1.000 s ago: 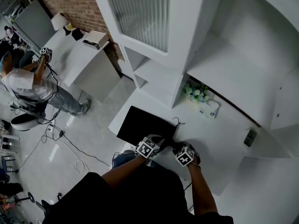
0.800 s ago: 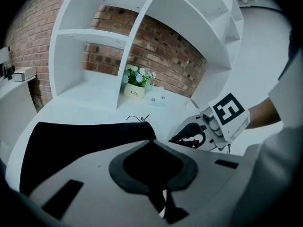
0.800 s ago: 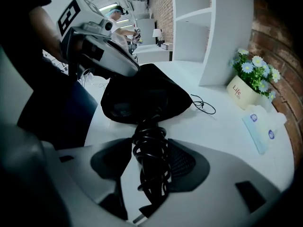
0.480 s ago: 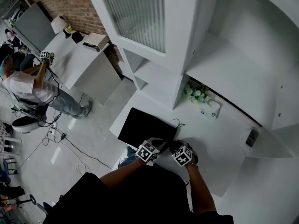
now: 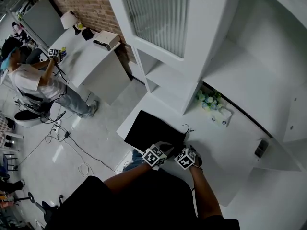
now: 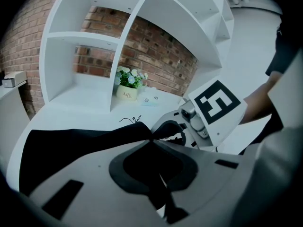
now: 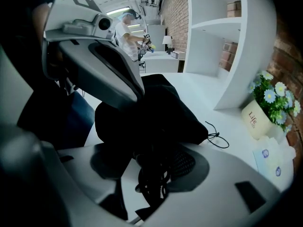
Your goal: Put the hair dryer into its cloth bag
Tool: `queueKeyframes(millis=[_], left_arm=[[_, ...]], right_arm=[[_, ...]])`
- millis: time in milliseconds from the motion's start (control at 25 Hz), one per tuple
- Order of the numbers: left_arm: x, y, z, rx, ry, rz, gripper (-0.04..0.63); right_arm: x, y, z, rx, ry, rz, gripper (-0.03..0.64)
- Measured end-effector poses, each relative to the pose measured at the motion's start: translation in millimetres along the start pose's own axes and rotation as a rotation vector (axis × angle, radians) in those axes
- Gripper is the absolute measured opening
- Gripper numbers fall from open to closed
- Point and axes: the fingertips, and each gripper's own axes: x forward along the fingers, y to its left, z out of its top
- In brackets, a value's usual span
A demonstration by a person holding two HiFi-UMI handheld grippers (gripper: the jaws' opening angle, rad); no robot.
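The black cloth bag (image 5: pixel 152 130) lies flat on the white counter (image 5: pixel 225 147). My left gripper (image 5: pixel 164 150) is shut on the bag's near edge and lifts the cloth (image 6: pixel 94 138) a little at the mouth. Close beside it, my right gripper (image 5: pixel 185 152) is closed wide on the black hair dryer (image 7: pixel 161 167). The dryer's mesh grille and coiled cord show between the jaws. It sits right at the bunched bag opening (image 7: pixel 165 110), with the bag's drawstring (image 7: pixel 215 138) loose on the counter. The left gripper (image 7: pixel 94 46) stands just above the bag in the right gripper view.
A small pot of flowers (image 5: pixel 207 99) and a white packet (image 5: pixel 223 116) stand at the back under the white shelf unit (image 5: pixel 182 71). A dark small object (image 5: pixel 261 148) lies far right. The counter's left edge (image 5: pixel 125 123) drops to the floor. A person (image 5: pixel 38 83) works at another table.
My right gripper has moved a little left, closer to the left gripper and the bag mouth. The left gripper has kept its hold in the same place.
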Motion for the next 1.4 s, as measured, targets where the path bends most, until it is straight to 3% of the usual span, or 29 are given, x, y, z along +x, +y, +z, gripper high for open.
queueKeyframes(millis=[360,680,1080,1160,1280,1400], left_arm=[[2.3,0.0,-6.7,-0.034,-0.003,0.014,0.029],[-2.4,1.3,-5.4,-0.051,-0.029,0.041,0.029],[-3.2,-5.1,-2.7,-0.093,-0.083,0.047,0.029],[-3.4,-6.3,-1.3,-0.091,-0.091,0.053,0.029],[-5.0,-6.3,1.9,-0.089,-0.111,0.057,0.029],[-4.0,-9.0,4.1,-0.135,-0.144,0.020,0.029]], right_arm=[[-0.5,-3.8,4.7,0.033,-0.037,-0.023,0.253],[-35.3,-8.2,-4.9,0.112,-0.089,-0.027,0.265],[-27.8,-8.0,-52.6,0.083,0.007,-0.037,0.246],[-26.3,-8.9,-56.3,0.090,0.002,-0.041,0.207],[-23.9,-8.6,-56.5,0.110,0.001,-0.017,0.210],[-19.4,-8.5,-55.3,0.126,0.010,0.009,0.218]])
